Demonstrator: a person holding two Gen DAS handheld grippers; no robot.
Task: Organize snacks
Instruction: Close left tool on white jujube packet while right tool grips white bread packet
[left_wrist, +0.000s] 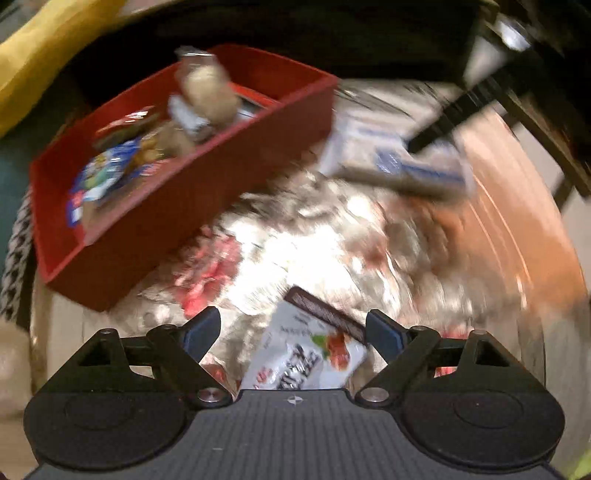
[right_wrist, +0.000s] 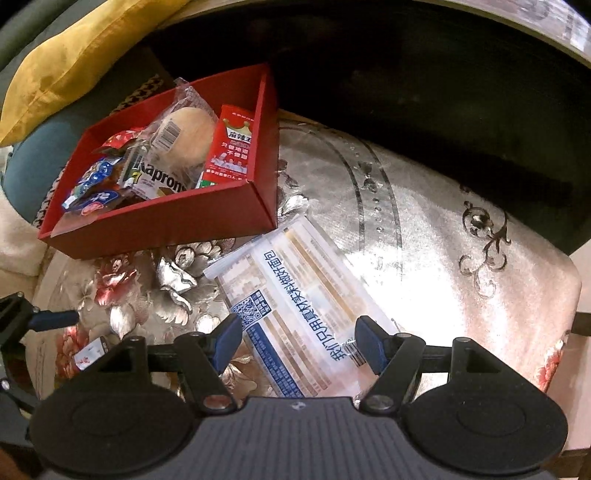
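A red box (left_wrist: 177, 218) holds several wrapped snacks, among them a round bun in clear wrap (left_wrist: 207, 96). My left gripper (left_wrist: 295, 328) is open, and a small white snack packet with a dark edge (left_wrist: 306, 354) lies between its fingers on the flowered tablecloth. In the right wrist view the same red box (right_wrist: 166, 221) sits at the upper left. A large white bread packet with blue print (right_wrist: 295, 295) lies flat beside it. My right gripper (right_wrist: 299, 345) is open and straddles the packet's near end. The left view is blurred.
The floral tablecloth (right_wrist: 461, 295) covers a round table with free room to the right. A yellow cushion (right_wrist: 74, 59) and a teal one (right_wrist: 33, 162) lie beyond the box. One finger of the left gripper (right_wrist: 55, 318) shows at the left edge, beside the small packet (right_wrist: 90, 354).
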